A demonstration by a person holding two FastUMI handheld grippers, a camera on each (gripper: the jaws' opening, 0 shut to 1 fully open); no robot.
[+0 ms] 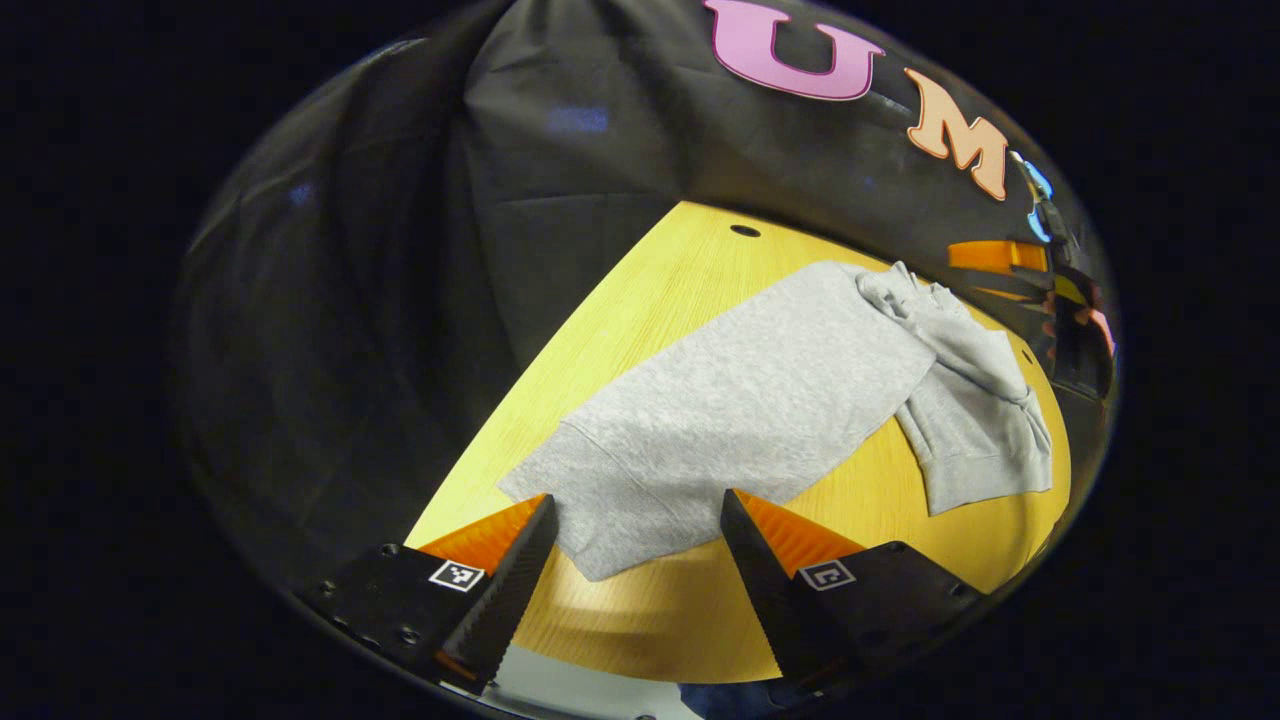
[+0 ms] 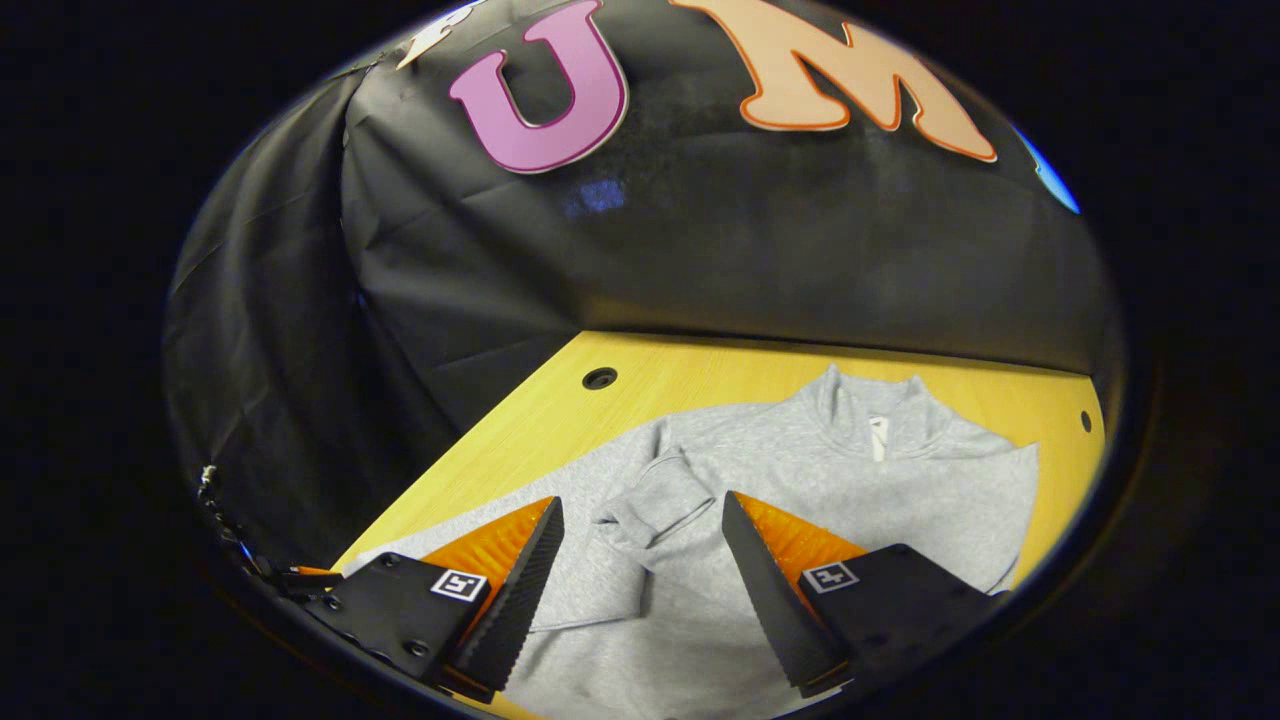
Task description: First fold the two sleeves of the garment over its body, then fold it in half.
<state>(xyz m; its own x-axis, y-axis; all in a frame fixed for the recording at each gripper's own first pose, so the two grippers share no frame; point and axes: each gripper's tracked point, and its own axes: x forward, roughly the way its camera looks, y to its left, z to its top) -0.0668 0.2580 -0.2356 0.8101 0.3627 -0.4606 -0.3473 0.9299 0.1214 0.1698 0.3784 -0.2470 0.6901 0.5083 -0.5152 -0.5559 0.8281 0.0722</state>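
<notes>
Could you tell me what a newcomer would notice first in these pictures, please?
A grey fleece sweatshirt spread across the yellow wooden table. In the right gripper view one sleeve lies folded over its body, below the collar. Both the left gripper and right gripper hover open above it.

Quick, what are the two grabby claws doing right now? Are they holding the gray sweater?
Left gripper: open, holding nothing, above the gray sweater's edge.
Right gripper: open, holding nothing, over a folded-in sleeve.
</notes>
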